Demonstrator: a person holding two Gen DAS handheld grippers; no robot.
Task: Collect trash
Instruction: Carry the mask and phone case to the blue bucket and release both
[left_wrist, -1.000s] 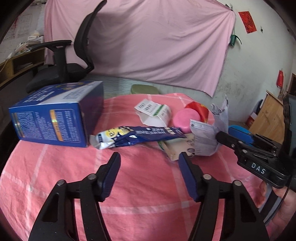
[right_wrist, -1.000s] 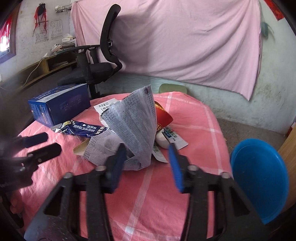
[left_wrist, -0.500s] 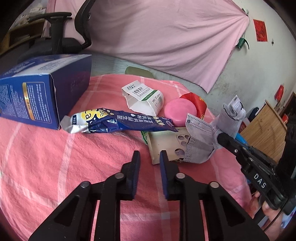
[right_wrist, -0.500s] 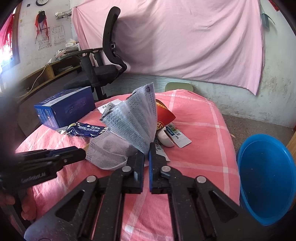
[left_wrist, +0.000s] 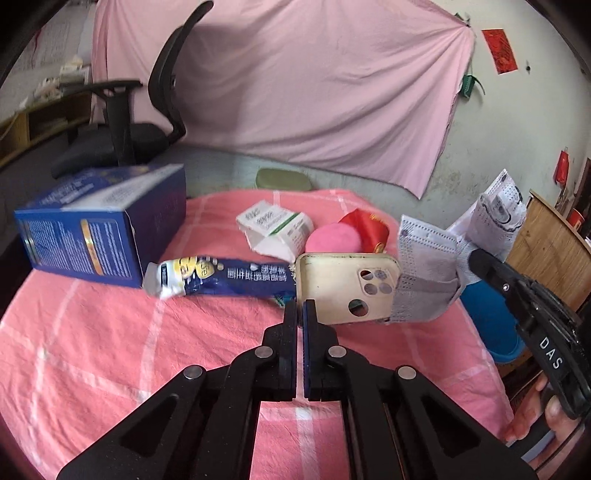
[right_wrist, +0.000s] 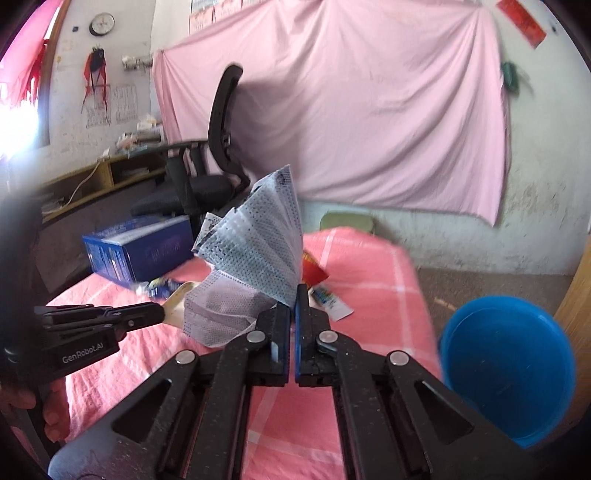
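My left gripper (left_wrist: 300, 308) is shut on the lower edge of a beige phone case (left_wrist: 347, 286) and holds it raised above the pink tablecloth (left_wrist: 147, 350). My right gripper (right_wrist: 292, 293) is shut on a grey face mask (right_wrist: 255, 254) and holds it lifted; the mask (left_wrist: 436, 266) hangs beside the phone case. A blue snack wrapper (left_wrist: 221, 278), a white carton (left_wrist: 275, 230), a pink round lid (left_wrist: 334, 238) and a red packet (left_wrist: 367, 227) lie on the table. The left gripper also shows in the right wrist view (right_wrist: 162, 315).
A blue box (left_wrist: 99, 229) lies on its side at the table's left. A blue basin (right_wrist: 509, 365) sits on the floor to the right of the table. A black office chair (left_wrist: 147, 122) stands behind. A wooden cabinet (left_wrist: 546, 254) is at the right.
Both grippers have shut from open. The left one closed on the phone case and lifted it. The right one closed on the mask and raised it.
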